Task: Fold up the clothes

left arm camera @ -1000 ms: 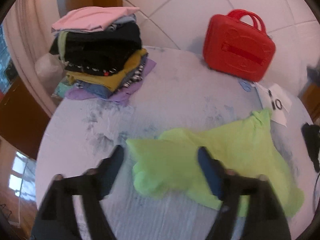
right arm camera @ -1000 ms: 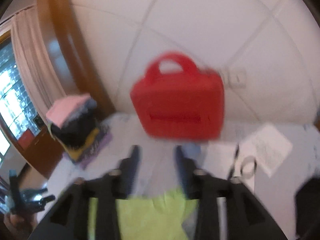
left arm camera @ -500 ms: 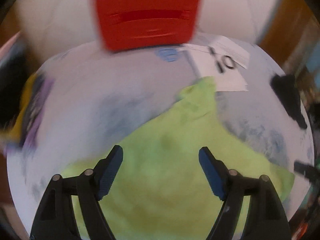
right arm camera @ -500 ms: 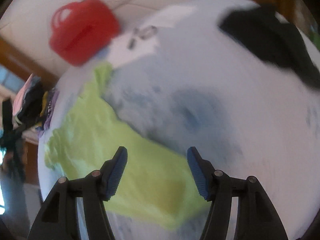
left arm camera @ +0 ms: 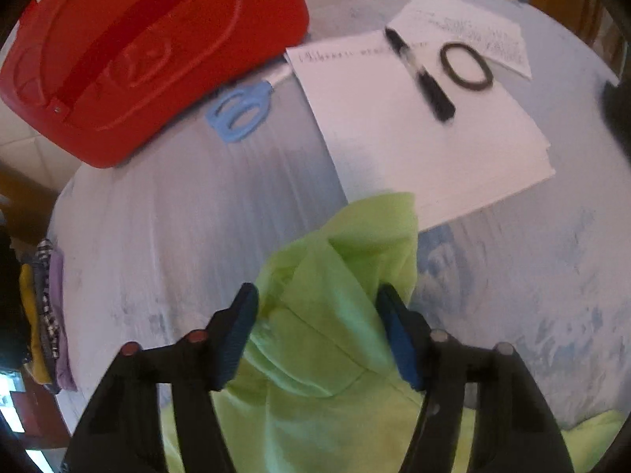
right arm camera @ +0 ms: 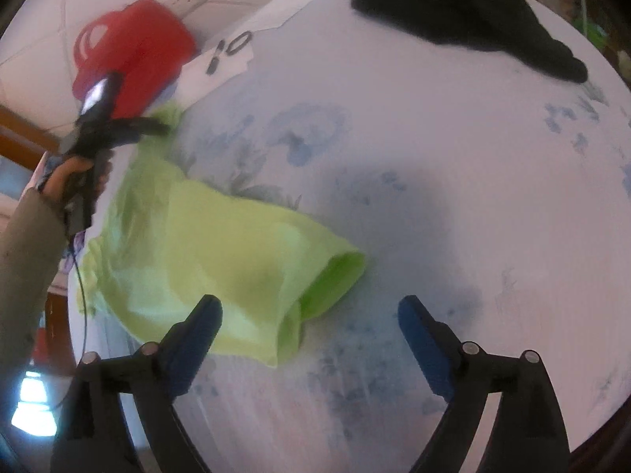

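The lime-green garment (right arm camera: 205, 244) lies crumpled toward the counter's (right arm camera: 453, 157) left edge; a second ago the left gripper (left arm camera: 315, 307) hovered short of it, now its spread fingers straddle a raised corner near the paper (left arm camera: 414, 126); grasp looks imminent; only the right view shows the black garment (right arm camera: 465, 15) at the far edge and the right gripper (right arm camera: 311, 315), fingers wide, empty.

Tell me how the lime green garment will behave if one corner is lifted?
The thin lime green fabric garment will probably hang limp: it lies wrinkled and bunches between the left tongs. It likely weighs little. Its open sleeve end may sag and unfold, so the open right tongs should support it.
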`<action>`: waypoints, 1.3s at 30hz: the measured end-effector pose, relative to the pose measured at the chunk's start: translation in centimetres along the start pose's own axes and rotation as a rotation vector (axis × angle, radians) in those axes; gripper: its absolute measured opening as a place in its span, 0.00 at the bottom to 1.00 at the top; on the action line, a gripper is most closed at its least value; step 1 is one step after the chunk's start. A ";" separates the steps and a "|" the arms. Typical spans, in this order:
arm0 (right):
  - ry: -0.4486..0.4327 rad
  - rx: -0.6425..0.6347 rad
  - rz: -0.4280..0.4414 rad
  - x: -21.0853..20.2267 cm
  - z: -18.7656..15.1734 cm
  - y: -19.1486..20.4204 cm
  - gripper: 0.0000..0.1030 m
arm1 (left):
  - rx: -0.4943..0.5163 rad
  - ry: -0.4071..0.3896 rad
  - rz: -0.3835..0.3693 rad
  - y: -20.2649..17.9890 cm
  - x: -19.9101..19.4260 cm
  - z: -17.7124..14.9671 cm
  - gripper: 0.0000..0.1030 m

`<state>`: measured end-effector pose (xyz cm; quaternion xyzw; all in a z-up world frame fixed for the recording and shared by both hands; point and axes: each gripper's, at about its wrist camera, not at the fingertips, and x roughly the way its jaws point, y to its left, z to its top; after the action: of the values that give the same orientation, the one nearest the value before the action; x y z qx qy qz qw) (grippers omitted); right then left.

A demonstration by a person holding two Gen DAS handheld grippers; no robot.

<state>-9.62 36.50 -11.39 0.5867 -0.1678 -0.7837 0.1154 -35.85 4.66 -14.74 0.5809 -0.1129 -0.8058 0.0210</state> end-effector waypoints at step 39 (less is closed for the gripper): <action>-0.828 -0.639 0.161 -26.4 13.6 21.1 0.04 | -0.367 -0.793 0.105 25.4 -40.9 -13.0 0.08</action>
<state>-15.44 28.83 23.71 0.1490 0.0033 -0.9505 0.2726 -12.82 -15.39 24.68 0.2070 0.0037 -0.9710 0.1198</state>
